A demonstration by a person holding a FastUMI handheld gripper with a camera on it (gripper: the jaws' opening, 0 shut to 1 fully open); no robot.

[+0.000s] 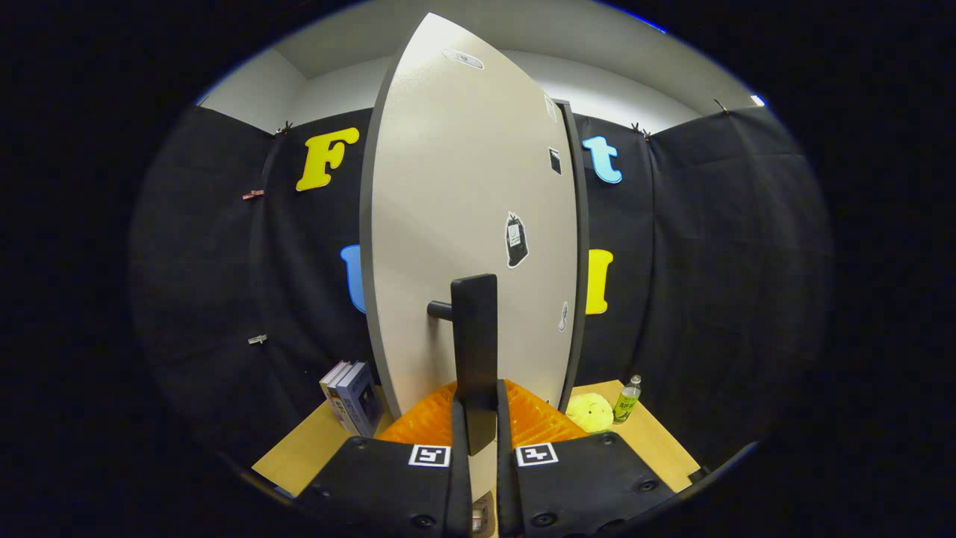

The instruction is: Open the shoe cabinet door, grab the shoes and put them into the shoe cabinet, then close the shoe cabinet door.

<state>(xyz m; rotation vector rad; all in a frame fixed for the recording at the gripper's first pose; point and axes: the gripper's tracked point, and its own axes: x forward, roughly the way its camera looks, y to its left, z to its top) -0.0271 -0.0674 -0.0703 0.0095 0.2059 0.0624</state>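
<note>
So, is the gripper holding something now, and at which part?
Yes. The gripper has its fingers closed on the lower end of the cabinet door's dark vertical handle.

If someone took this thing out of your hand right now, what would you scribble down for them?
Claw: shut on the door handle, one finger on each side of the dark bar.
Cabinet door: right in front of the claw; I cannot tell whether it is being opened or closed.
Beside the cabinet: books on the left, a yellow plush and a bottle on the right, all on the table.
Done: handle gripped.
Left: shoes are not in sight, so check whether they are inside before finishing with the door.
</note>
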